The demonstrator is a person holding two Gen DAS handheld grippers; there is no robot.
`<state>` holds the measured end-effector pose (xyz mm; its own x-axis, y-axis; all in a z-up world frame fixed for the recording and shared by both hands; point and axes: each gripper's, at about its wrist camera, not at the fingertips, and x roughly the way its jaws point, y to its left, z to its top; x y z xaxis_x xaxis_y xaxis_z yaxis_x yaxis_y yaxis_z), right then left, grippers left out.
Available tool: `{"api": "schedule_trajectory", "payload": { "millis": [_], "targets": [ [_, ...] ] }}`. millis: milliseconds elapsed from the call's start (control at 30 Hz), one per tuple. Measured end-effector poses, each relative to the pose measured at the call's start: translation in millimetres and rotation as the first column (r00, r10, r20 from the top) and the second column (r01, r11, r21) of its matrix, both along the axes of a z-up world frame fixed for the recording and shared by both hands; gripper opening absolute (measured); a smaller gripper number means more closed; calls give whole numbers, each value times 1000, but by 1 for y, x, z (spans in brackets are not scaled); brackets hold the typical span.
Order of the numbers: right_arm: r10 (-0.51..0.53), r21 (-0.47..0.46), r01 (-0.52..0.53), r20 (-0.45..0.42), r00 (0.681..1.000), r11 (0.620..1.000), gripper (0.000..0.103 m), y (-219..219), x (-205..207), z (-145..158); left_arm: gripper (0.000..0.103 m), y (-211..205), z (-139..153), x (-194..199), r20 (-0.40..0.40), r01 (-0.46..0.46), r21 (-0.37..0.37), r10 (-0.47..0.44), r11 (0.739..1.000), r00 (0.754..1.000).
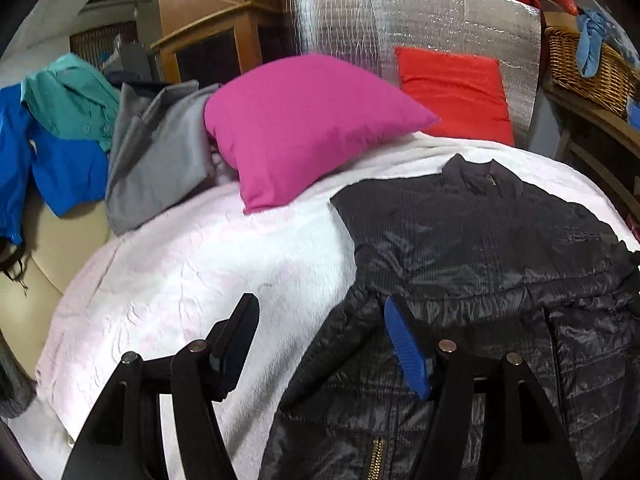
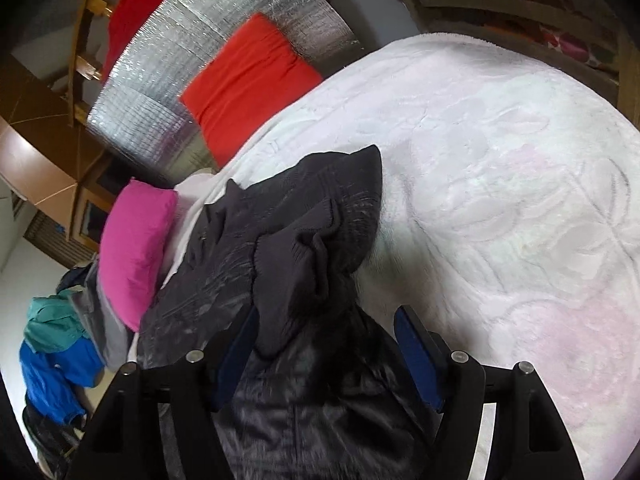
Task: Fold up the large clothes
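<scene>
though folded, jacket (image 2: pixel 304 248) between right tongs (image 2: pixel 324 344)

Silver foil panel (image 1: pixel 420 28) behind bed (image 1: pixel 180 264); wooden cabinet (image 1: pixel 208 20) beside it.

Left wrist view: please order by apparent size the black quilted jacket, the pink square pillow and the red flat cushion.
1. black quilted jacket, though it lies nearest the camera
2. pink square pillow
3. red flat cushion, farthest away, lower edge hidden

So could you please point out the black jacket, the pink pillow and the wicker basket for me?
black jacket (image 1: pixel 480 248), left wrist view, on its quilted chest.
pink pillow (image 1: pixel 304 128), left wrist view, on the middle of its face.
wicker basket (image 1: pixel 576 76), left wrist view, on its woven side.
</scene>
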<state>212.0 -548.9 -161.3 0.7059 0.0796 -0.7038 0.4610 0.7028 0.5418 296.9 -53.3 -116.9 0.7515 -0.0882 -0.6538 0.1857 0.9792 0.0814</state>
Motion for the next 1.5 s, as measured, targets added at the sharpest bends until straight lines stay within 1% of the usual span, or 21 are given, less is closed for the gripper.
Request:
{"api": "schedule_trajectory", "payload": {
  "millis": [200, 267, 300, 333, 367, 400, 500, 533, 667, 733, 800, 867, 1000, 1500],
  "targets": [
    [-14, 14, 14, -41, 999, 1000, 73, -3, 35, -22, 66, -2, 5, 2, 30, 13, 25, -14, 1000, 999],
    [-12, 27, 14, -73, 997, 1000, 73, -2, 46, -32, 66, -2, 6, 3, 32, 11, 28, -12, 1000, 999],
    [-18, 17, 19, -68, 998, 1000, 73, 1, 48, -32, 66, -2, 6, 4, 33, 11, 28, -12, 1000, 999],
    [-16, 7, 17, -60, 998, 1000, 70, 2, 51, -31, 66, -2, 6, 5, 33, 11, 28, -12, 1000, 999],
    [-11, 5, 11, -52, 999, 1000, 65, 3, 53, -30, 66, -2, 6, 6, 33, 9, 30, -10, 1000, 999],
    [-12, -2, 12, -45, 999, 1000, 56, 6, 55, -27, 66, -2, 5, 6, 34, 6, 33, -8, 999, 999],
    [-19, -48, 18, -33, 999, 999, 47, 13, 58, -19, 66, -3, 5, 6, 37, 3, 42, -5, 999, 999],
    [-19, -56, 18, -22, 1000, 998, 42, 15, 58, -16, 66, -3, 5, 6, 36, 2, 43, -4, 999, 999],
    [-14, -87, 17, 38, 999, 996, 41, 24, 55, 1, 66, -3, 7, 3, 40, 2, 37, -4, 999, 999],
    [-6, -109, 10, 36, 999, 994, 41, 26, 55, 4, 66, -6, 7, 1, 42, 2, 37, -3, 999, 999],
    [-4, -121, 6, 18, 1000, 993, 41, 28, 56, 0, 66, -8, 8, -1, 42, 5, 37, -6, 999, 999],
    [-10, -107, 10, 0, 1000, 994, 41, 24, 57, -7, 66, -10, 8, -2, 40, 8, 38, -9, 999, 999],
    [-13, -86, 13, -2, 1000, 996, 41, 19, 56, -11, 66, -14, 9, -2, 44, 14, 40, -16, 999, 999],
    [-3, -79, 1, -18, 1000, 997, 41, 11, 54, -20, 66, -35, 11, -3, 52, 38, 43, -40, 998, 998]
  ]
}}
